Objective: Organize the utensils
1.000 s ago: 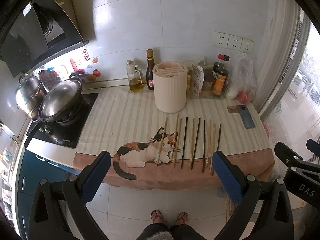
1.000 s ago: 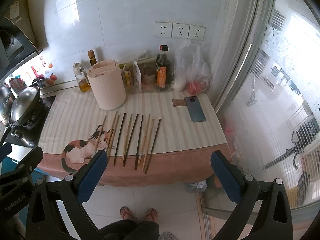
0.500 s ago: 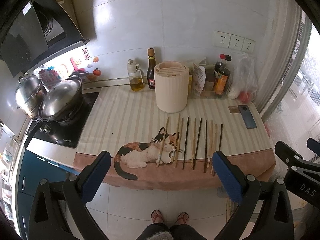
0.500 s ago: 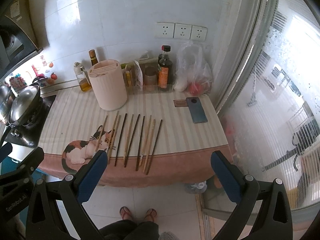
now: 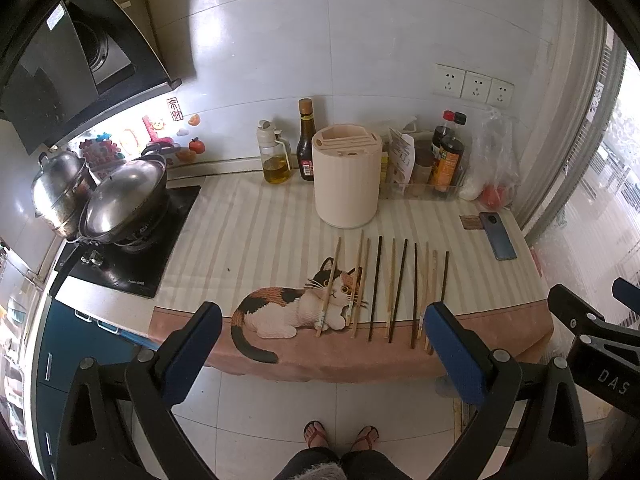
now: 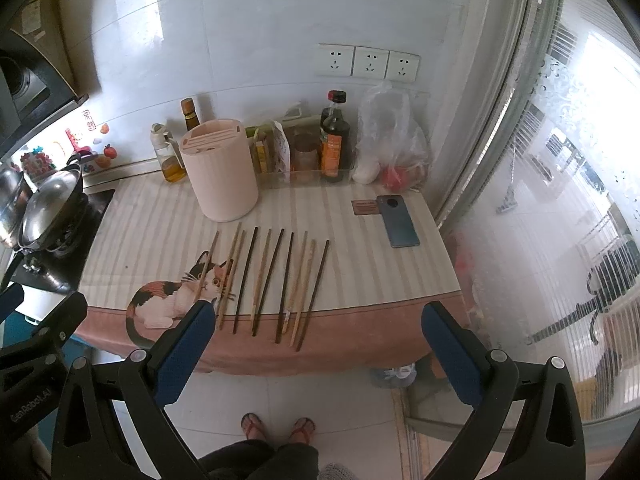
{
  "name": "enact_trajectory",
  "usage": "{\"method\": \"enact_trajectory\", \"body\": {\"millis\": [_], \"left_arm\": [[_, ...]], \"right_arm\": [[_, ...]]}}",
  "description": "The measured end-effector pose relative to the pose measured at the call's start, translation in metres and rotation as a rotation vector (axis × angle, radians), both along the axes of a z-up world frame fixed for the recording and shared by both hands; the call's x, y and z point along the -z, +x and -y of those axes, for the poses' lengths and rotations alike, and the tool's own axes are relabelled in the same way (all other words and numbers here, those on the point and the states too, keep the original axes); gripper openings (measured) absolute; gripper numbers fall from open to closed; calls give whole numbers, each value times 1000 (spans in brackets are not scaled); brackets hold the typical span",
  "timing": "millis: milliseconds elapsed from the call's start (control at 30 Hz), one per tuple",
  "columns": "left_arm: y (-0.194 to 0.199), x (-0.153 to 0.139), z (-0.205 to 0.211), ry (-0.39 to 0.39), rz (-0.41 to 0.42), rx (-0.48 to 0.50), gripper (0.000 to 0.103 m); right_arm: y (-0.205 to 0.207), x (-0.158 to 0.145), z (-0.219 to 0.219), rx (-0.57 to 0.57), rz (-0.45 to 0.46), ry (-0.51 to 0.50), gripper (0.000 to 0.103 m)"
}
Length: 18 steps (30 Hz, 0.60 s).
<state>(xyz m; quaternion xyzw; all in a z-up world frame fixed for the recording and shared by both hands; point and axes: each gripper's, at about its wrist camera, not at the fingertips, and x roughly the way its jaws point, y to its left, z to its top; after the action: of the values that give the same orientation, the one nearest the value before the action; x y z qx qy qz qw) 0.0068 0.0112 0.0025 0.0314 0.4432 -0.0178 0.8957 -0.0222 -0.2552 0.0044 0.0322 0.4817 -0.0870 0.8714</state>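
Left wrist view: left gripper [image 5: 320, 344], blue-padded, jaws wide and empty, at lower centre above the floor.
Right wrist view: right gripper [image 6: 314, 340], jaws also wide, holding nothing.
Pots: steel lidded wok [image 5: 124, 204] and steamer on the black hob [image 5: 132, 252], left of frame.
Surface: striped cloth with a calico cat print [image 5: 256, 240], soft, likely to ruck if dragged.
Holder: cream round slotted utensil holder [image 5: 346, 178], upright, upper centre.
Utensils: row of thin wooden and dark chopsticks [image 5: 394, 284], side by side, just below the holder, ends near the cloth's front edge.
Handling: probably light, stiff, smooth and prone to roll; pinch one near mid-length.
Right side: blue phone [image 5: 498, 236], bottles, window.
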Motion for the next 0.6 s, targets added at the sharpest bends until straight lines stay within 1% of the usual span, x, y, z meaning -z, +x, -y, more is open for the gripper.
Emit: {"method": "enact_trajectory", "body": {"millis": [600], "left_arm": [[1,-1,1,-1,0,-1,103]], "right_arm": [[0,0,-5,-1,9,0,103]]}}
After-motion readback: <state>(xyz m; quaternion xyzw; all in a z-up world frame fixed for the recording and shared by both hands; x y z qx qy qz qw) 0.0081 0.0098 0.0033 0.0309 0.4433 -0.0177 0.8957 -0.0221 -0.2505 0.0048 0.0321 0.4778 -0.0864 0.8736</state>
